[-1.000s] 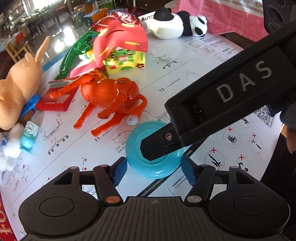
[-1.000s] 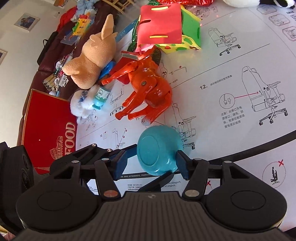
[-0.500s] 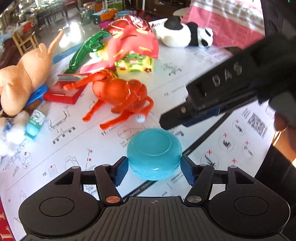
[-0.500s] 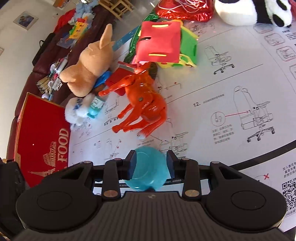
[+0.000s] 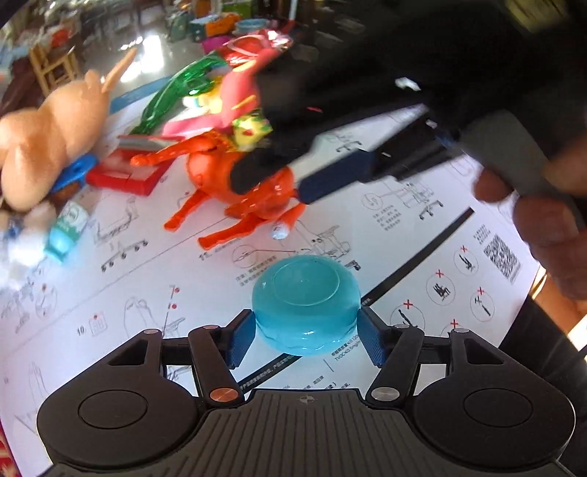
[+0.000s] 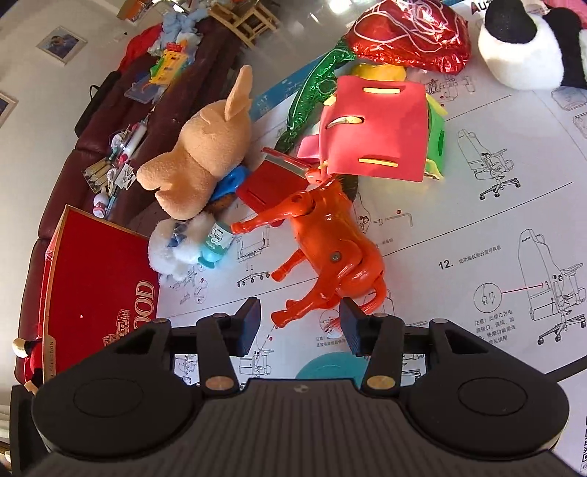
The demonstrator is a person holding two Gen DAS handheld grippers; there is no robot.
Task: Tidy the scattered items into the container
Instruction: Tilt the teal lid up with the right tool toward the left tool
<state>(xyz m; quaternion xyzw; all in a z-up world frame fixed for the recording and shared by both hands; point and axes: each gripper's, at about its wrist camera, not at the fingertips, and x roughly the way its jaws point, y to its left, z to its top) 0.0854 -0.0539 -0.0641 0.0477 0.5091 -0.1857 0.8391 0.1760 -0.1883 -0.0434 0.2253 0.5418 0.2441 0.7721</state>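
Left gripper (image 5: 305,337): jaws spread, blue pads (image 5: 240,339) flanking the upturned teal bowl (image 5: 305,302) on either side, close against its walls; firm contact not discernible. Right gripper (image 6: 300,326): jaws parted and empty, hovering over the hind legs of the orange toy horse (image 6: 326,253).

Teal bowl, taken as landmark: inverted, base uppermost, resting on the white printed instruction sheet (image 5: 403,235); seen only as a sliver (image 6: 326,365) under the right gripper in the right wrist view. Beyond the bowl, lying on its side: orange toy horse (image 5: 238,183). Beyond the horse: pink and green foam box (image 6: 378,132), then red foil balloon (image 6: 407,35) with its green foil stem. Farther still and to the right: panda plush (image 6: 528,51). To the left of the horse, well away from the bowl: flat red case (image 6: 268,187), tan plush rabbit (image 6: 205,154), white fluffy toy (image 6: 176,249) and a small teal bottle (image 6: 218,244) touching one another. At the far left edge of the sheet: red box lettered "FOOD" (image 6: 95,271).

In the left wrist view, blurred, above and right of the bowl: right gripper (image 5: 293,187) held by the person's hand (image 5: 543,220).
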